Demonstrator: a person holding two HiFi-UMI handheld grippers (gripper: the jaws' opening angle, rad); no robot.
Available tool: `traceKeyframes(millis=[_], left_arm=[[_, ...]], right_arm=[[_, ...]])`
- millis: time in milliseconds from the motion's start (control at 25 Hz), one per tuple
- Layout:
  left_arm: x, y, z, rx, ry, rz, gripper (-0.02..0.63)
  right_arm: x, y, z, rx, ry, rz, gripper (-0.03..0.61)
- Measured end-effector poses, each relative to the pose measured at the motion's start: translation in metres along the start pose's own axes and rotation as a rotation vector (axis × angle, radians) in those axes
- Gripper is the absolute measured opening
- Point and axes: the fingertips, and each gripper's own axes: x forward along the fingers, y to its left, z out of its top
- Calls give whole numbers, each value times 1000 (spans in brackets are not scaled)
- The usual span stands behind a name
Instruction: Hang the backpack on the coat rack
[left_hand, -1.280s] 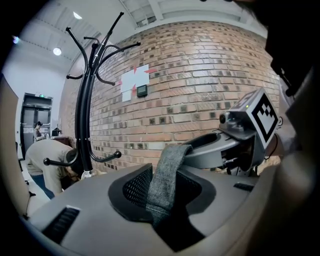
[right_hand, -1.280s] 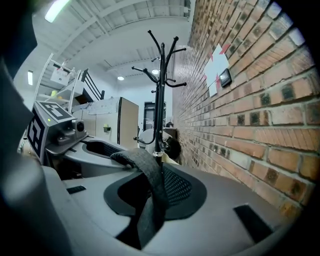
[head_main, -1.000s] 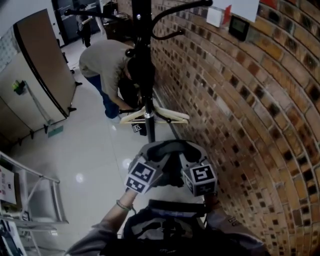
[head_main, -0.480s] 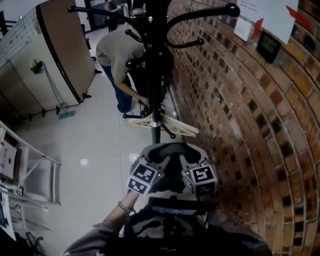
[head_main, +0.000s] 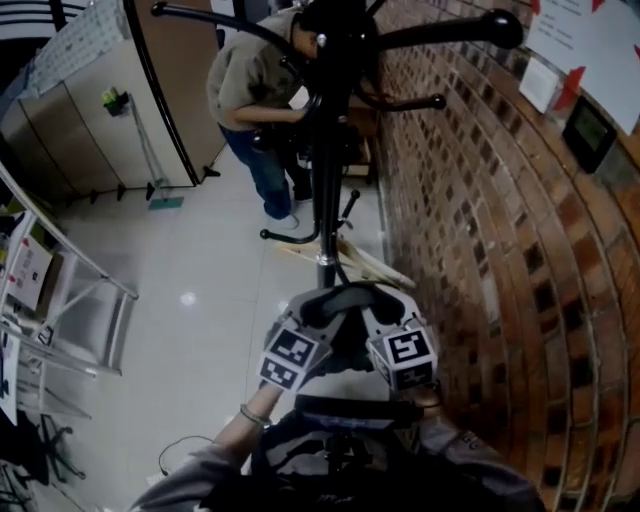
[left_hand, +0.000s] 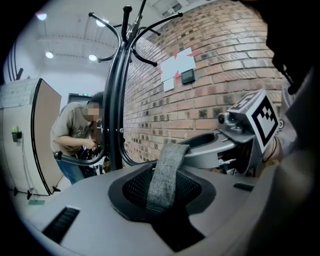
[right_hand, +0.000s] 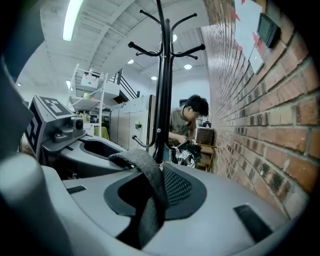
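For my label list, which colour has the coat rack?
The coat rack is black, pole and hooks; the right gripper view shows it best.

backpack (head_main: 385, 300) carried forward, coat rack (head_main: 328, 180) closer

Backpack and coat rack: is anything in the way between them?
Nothing visible. The backpack faces the coat rack across open space; wooden hangers sit low by its pole, and a person bends behind it.
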Motion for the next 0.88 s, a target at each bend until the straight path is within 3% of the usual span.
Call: traceKeyframes(millis=[480, 880], left_arm=[[11, 8, -12, -6, 32, 61, 101], [27, 35, -20, -27, 70, 99, 103]], right_arm=[[22, -3, -18, -31, 15, 149, 92], [54, -10, -18, -48, 33, 181, 92]])
